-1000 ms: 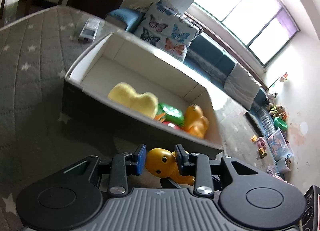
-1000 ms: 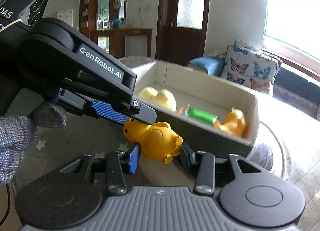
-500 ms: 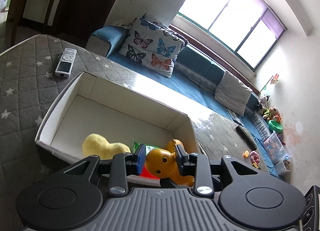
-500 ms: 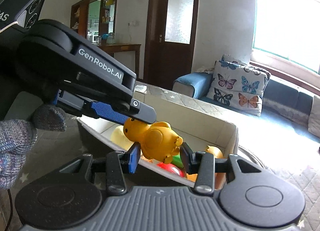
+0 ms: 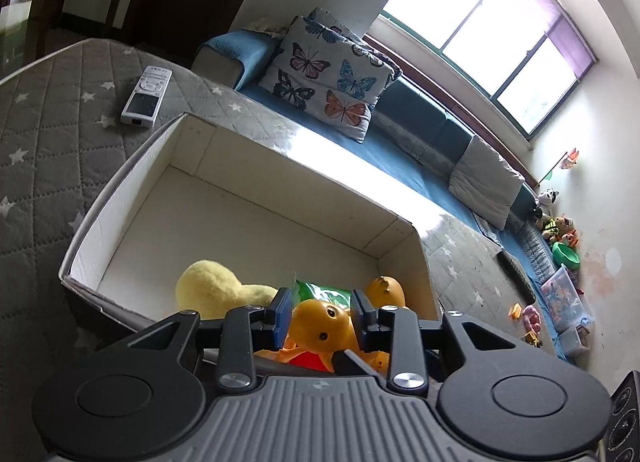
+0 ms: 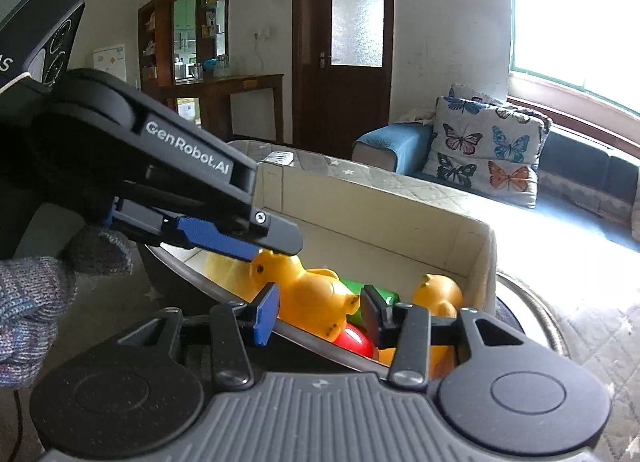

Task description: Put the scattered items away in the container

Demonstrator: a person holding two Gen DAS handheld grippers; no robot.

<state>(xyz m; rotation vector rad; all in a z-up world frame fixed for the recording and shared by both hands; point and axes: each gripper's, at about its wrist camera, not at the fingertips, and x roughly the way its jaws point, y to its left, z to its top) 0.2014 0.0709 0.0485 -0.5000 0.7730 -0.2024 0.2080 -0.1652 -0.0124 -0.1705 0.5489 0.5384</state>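
Observation:
An orange toy bear point(image 5: 320, 326) hangs over the near end of the white open box point(image 5: 120, 190). My left gripper point(image 5: 320, 314) is shut on its head. In the right wrist view my right gripper point(image 6: 318, 314) is shut on the bear's body point(image 6: 308, 294), and the left gripper point(image 6: 272, 246) reaches in from the left onto the head. Below, inside the box point(image 6: 380, 238), lie a yellow plush point(image 5: 212, 286), a green packet point(image 5: 320, 292), a red piece point(image 6: 354, 340) and a second orange toy point(image 6: 438, 292).
The box stands on a grey quilted surface with stars point(image 5: 48, 134). A white remote point(image 5: 146, 96) lies beyond the box's far left corner. A blue sofa with a butterfly cushion point(image 5: 328, 78) runs behind. A gloved hand point(image 6: 32, 302) holds the left gripper.
Both grippers carried the bear forward together, from in front of the box's near wall to above its near rim. The grip on the bear looks the same.

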